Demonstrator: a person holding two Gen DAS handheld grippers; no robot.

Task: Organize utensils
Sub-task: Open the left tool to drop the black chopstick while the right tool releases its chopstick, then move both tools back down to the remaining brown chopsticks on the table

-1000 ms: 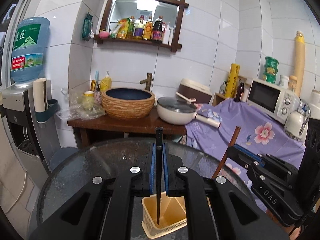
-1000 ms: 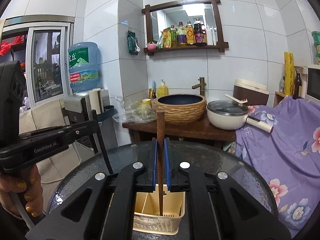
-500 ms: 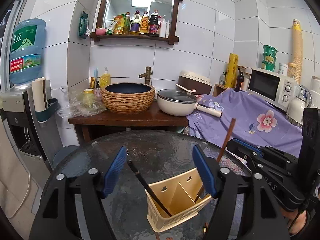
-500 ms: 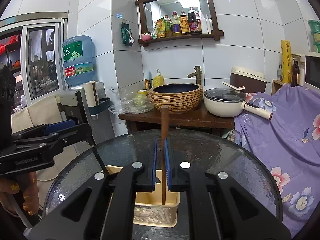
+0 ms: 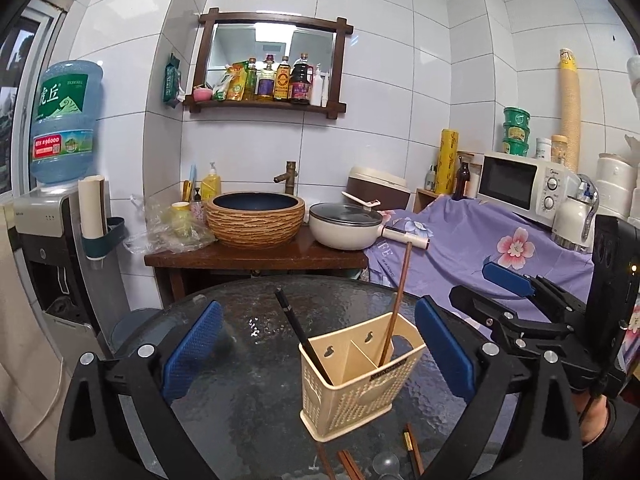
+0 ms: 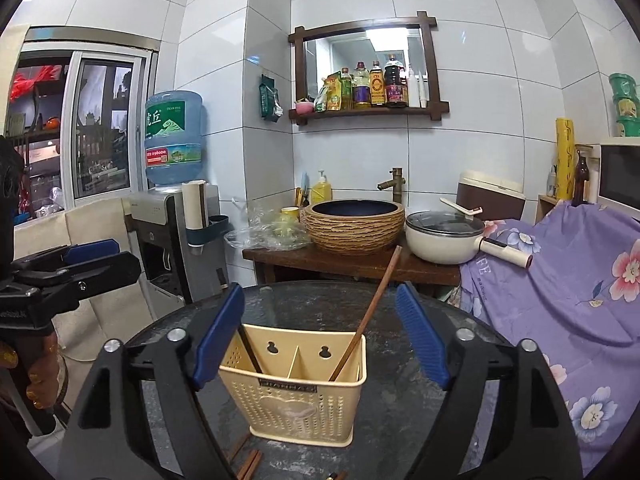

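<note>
A cream plastic utensil holder (image 5: 360,384) with two compartments stands on the round dark glass table (image 5: 256,344); it also shows in the right wrist view (image 6: 304,396). A black chopstick (image 5: 298,336) leans in its left compartment, and a brown wooden chopstick (image 5: 398,300) leans in its right compartment (image 6: 366,316). My left gripper (image 5: 316,348) is open and empty, just behind the holder. My right gripper (image 6: 320,332) is open and empty above the holder. Several loose chopsticks (image 5: 348,464) lie on the table in front of the holder.
Behind the table a wooden stand holds a woven basin (image 5: 256,218) and a white lidded pan (image 5: 344,228). A water dispenser (image 5: 52,216) stands at the left. A purple flowered cloth (image 5: 480,252) covers the counter at the right, with a microwave (image 5: 520,184).
Both grippers have opened and let go of their chopsticks, the left first, then the right. The black and brown chopsticks now lean in the holder. Both grippers have pulled back a little.
</note>
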